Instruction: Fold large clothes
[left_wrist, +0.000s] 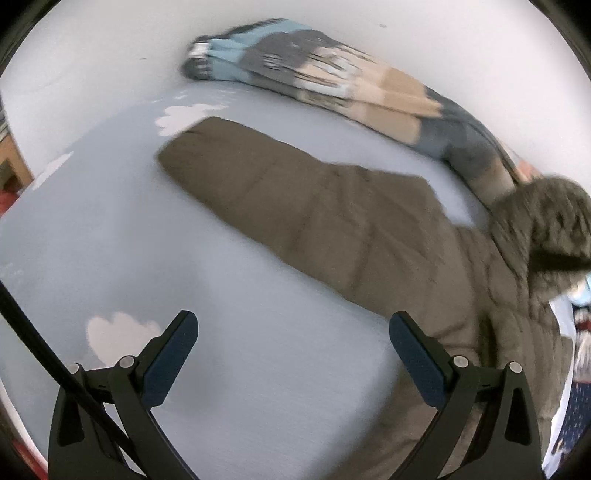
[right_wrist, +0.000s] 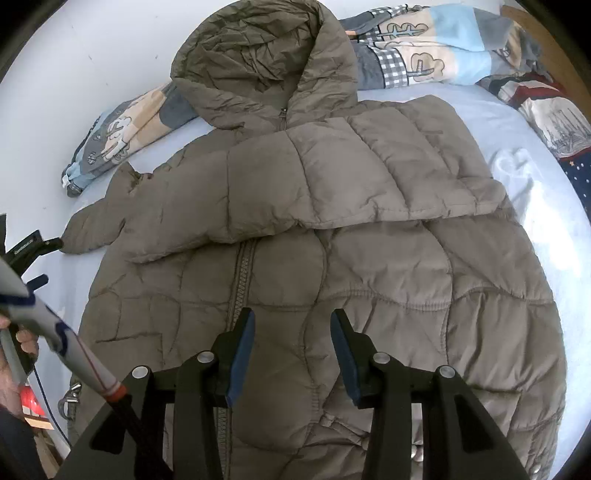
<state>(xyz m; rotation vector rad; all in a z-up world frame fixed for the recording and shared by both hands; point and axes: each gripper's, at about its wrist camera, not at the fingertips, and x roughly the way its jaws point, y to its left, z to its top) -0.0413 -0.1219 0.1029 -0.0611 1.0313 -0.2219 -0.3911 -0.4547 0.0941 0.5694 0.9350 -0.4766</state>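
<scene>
In the left wrist view, which is blurred, the left gripper (left_wrist: 293, 332) hangs with its jaws spread wide and nothing between them, above the pale blue bed sheet (left_wrist: 110, 229); one sleeve (left_wrist: 288, 206) of the olive puffer jacket (left_wrist: 491, 295) lies stretched out on the sheet, with a patterned blanket (left_wrist: 332, 77) bunched along the wall behind it. In the right wrist view, the right gripper (right_wrist: 291, 332) hovers partly spread and empty over the jacket's zipped front (right_wrist: 240, 280), the garment lying flat on the bed with its other sleeve (right_wrist: 351, 177) folded across the chest and the hood (right_wrist: 266, 62) at the far end.
</scene>
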